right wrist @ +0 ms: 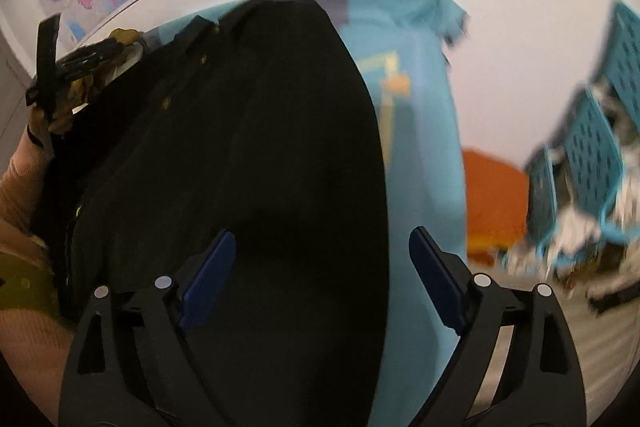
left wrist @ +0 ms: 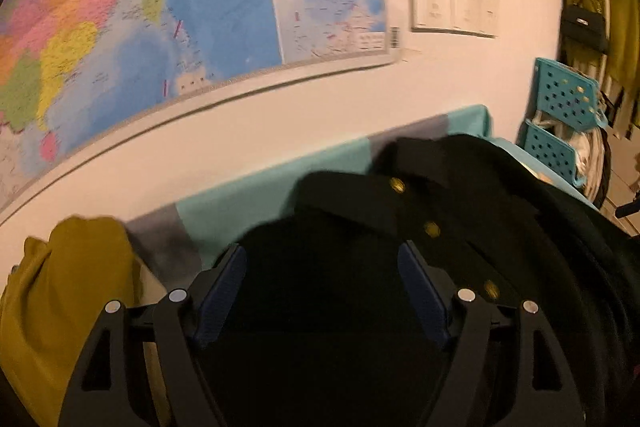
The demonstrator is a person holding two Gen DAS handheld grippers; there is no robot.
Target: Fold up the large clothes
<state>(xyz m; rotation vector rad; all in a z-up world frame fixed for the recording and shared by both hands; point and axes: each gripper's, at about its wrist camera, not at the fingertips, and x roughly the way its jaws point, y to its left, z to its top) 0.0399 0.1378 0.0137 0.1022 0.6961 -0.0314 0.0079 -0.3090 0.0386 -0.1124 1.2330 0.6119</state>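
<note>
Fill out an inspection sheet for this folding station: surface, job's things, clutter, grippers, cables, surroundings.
Surface: table under a teal cloth with a grey band, set against the wall.
Job's things: black garment with gold buttons spread over most of the cloth, one edge near the table's side.
Clutter: mustard-yellow garment bunched at the table's left end.
Grippers: left gripper open above the black garment, nothing between the pads; right gripper open above it too, empty.
Cables: nothing seen.
Surroundings: wall map; white wall plates; teal perforated baskets beside the table; an orange thing low beyond the table, too blurred to name.
</note>
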